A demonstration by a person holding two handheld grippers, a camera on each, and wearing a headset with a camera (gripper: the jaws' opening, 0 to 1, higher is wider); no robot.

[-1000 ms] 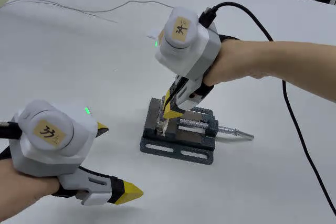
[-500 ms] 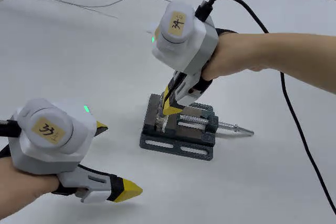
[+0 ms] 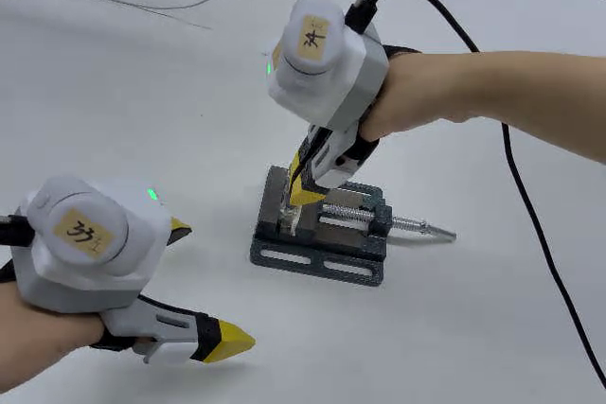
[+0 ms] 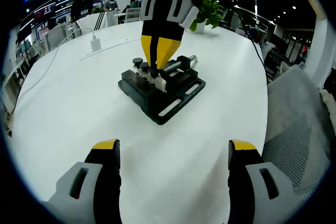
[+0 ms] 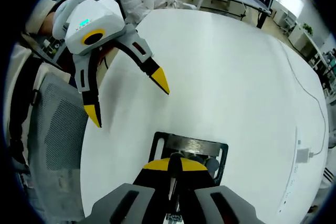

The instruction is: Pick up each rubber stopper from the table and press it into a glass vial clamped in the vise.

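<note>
Little has changed over the last second. The right gripper [image 3: 303, 198] still stands steeply over the vise [image 3: 317, 254] near the middle of the worktop [image 3: 142, 120], its tips down on the row of glass vials [image 4: 145, 75]. The slight shift in the head view is mostly the camera's. I judge the press is still under way, not finished. Its jaws are drawn together, the tips meeting on the end vial of the row. Whether they pinch a rubber stopper or only bear on it, I cannot tell. Two other vials already carry dark rubber stoppers [image 4: 138, 62]. The left gripper [image 3: 210, 283] waits spread wide and empty above the worktop, well apart from the vise.
</note>
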